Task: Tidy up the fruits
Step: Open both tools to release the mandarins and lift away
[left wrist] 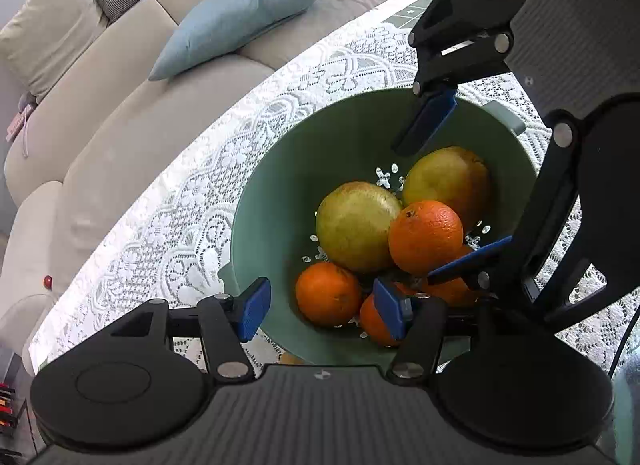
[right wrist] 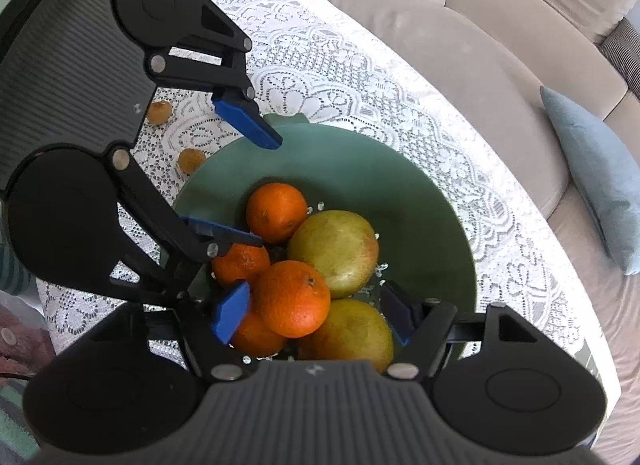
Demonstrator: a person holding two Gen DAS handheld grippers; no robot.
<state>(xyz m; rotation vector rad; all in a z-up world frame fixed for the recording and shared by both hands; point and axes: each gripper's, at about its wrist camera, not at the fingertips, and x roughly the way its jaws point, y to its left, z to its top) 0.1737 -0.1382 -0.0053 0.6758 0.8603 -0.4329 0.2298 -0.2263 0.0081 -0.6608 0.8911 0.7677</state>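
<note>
A green colander (left wrist: 280,169) (right wrist: 400,185) stands on the lace tablecloth. It holds several oranges and two large yellow-green fruits (left wrist: 358,225) (right wrist: 334,251). The top orange (left wrist: 425,237) (right wrist: 292,297) rests on the heap. My left gripper (left wrist: 322,315) (right wrist: 268,192) is open and straddles the colander's rim, one pad outside and one inside above a lower orange (left wrist: 328,293). My right gripper (right wrist: 316,319) (left wrist: 418,211) is open over the heap. The top orange lies between its blue pads, and the far pad stands clear of it.
Two small brown fruits (right wrist: 159,112) (right wrist: 191,161) lie on the tablecloth (left wrist: 168,225) beside the colander. A beige sofa (left wrist: 120,113) with a light blue cushion (left wrist: 240,13) runs along the table's curved edge. The two grippers crowd the colander from opposite sides.
</note>
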